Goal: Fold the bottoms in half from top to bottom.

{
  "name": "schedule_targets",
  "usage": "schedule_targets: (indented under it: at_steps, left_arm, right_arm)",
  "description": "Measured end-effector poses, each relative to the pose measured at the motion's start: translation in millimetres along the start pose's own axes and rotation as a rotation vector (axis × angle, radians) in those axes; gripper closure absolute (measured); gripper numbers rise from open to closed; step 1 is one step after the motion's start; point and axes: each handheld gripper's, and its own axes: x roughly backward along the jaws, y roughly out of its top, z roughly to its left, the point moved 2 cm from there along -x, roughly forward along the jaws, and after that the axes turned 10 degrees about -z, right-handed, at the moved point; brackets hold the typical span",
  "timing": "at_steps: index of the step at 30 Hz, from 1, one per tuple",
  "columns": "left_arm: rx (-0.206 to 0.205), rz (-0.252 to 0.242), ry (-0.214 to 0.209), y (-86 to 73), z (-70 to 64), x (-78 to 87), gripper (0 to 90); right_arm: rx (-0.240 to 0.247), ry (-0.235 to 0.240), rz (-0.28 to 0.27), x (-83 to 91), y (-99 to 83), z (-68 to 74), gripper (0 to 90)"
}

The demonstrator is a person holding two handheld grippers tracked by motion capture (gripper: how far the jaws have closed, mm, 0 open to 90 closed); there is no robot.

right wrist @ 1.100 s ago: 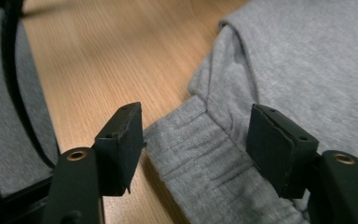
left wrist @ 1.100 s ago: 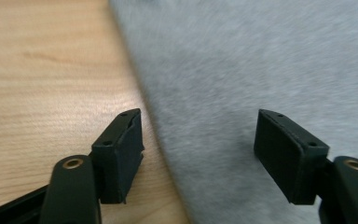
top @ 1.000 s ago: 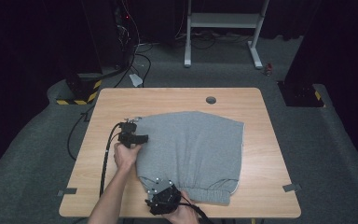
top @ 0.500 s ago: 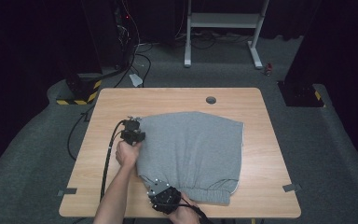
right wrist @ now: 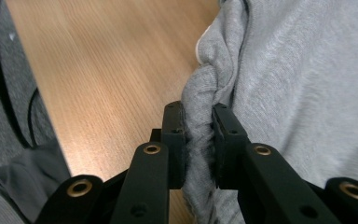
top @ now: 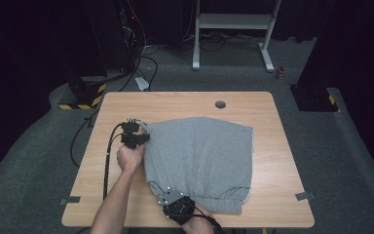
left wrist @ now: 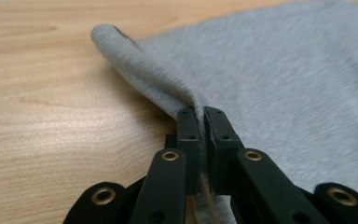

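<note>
A grey folded garment (top: 202, 158) with a gathered waistband lies on the wooden table (top: 185, 102). My left gripper (top: 140, 138) is shut on its far left corner, and the left gripper view shows a thin fold of the grey cloth (left wrist: 158, 79) pinched between the jaws of that gripper (left wrist: 201, 114). My right gripper (top: 168, 195) is at the near left corner by the table's front edge. There its jaws clamp a thick bunch of the waistband (right wrist: 200, 93), as the right gripper (right wrist: 198, 112) view shows.
A round cable hole (top: 220, 104) sits near the table's far edge. Black cables (top: 108, 161) trail off the left side. Tape marks (top: 304, 196) stick to the near corners. A white frame (top: 233, 22) stands on the floor beyond, and a yellow-black striped box (top: 85, 95) to the far left.
Both grippers have drawn the garment's left edge a little toward the left, and the left hand has shifted slightly. Both stay shut on the cloth.
</note>
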Motion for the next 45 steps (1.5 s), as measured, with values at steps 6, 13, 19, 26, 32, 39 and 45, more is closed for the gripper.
schedule_targets:
  at_steps: [6,13,19,26,32,39,45]
  left_arm:
    - [-0.013,-0.017,-0.028,8.7,-3.9,9.0,85.9]
    - [-0.025,-0.039,-0.051,22.7,-9.4,18.4,86.0]
    - [-0.002,-0.068,-0.073,31.3,-9.5,27.2,86.0]
    - [0.007,-0.072,-0.068,34.0,0.8,38.5,86.2]
    - [0.008,-0.085,-0.058,39.9,11.3,54.9,86.3]
    - [0.033,-0.116,-0.021,43.2,32.8,84.9,86.3]
    - [0.025,-0.138,-0.01,54.5,33.9,108.2,86.3]
  right_arm:
    - [-0.036,0.013,-0.015,13.6,3.0,-9.1,77.5]
    - [-0.069,0.014,-0.048,25.6,6.0,-15.1,77.7]
    - [-0.068,0.017,-0.06,34.7,10.9,-18.6,77.7]
    - [-0.076,0.036,-0.063,38.7,16.2,-21.0,77.8]
    - [-0.068,0.065,-0.068,37.6,27.8,-19.6,77.8]
    - [-0.058,0.114,-0.098,34.7,45.6,-16.5,77.9]
    - [-0.043,0.137,-0.146,38.7,59.9,-12.7,77.8]
